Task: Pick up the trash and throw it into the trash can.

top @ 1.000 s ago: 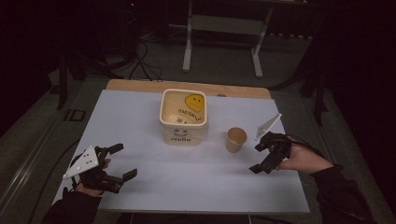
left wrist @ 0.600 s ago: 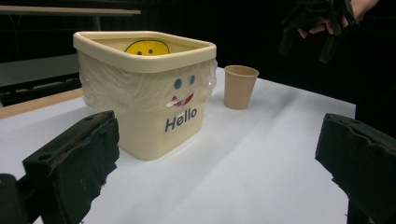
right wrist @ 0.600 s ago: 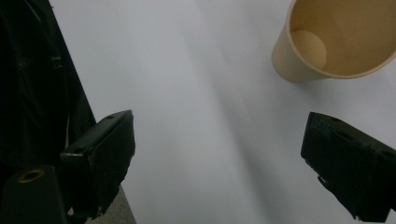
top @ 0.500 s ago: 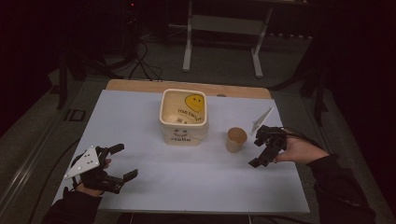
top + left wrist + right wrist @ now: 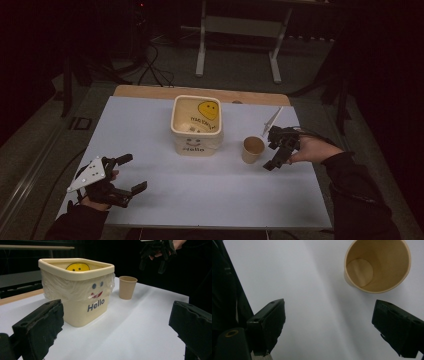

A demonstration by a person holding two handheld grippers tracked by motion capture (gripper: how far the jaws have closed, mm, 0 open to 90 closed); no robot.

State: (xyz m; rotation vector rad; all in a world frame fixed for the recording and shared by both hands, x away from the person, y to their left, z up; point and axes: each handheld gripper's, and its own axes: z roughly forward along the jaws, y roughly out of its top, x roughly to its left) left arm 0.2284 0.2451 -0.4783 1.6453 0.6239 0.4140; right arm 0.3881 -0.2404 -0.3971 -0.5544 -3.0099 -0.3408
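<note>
1. left gripper [image 5: 127, 173]: near bench [image 5: 210, 200] corner, jaws spread, nothing between.
2. cream bin [image 5: 196, 125]: mid-bench, upright, "hello" on front.
3. paper cup [image 5: 253, 149]: upright, right of bin.
4. right gripper [image 5: 272, 148]: beside cup, jaws just narrowing yet spread, nothing between.

The left gripper [image 5: 126, 174], a black two-jaw tool topped by a grey three-cornered plate, is held low near the table's near left corner by the left hand [image 5: 97, 187]. Its jaws are spread wide, with nothing between them. The right gripper [image 5: 272, 150], black as well, is gripped by the right hand [image 5: 309, 149], from which a dark sleeve [image 5: 352, 190] is extended. Its jaws are tilted downward and parted; they have just been closing slightly, with nothing caught between them.
</note>
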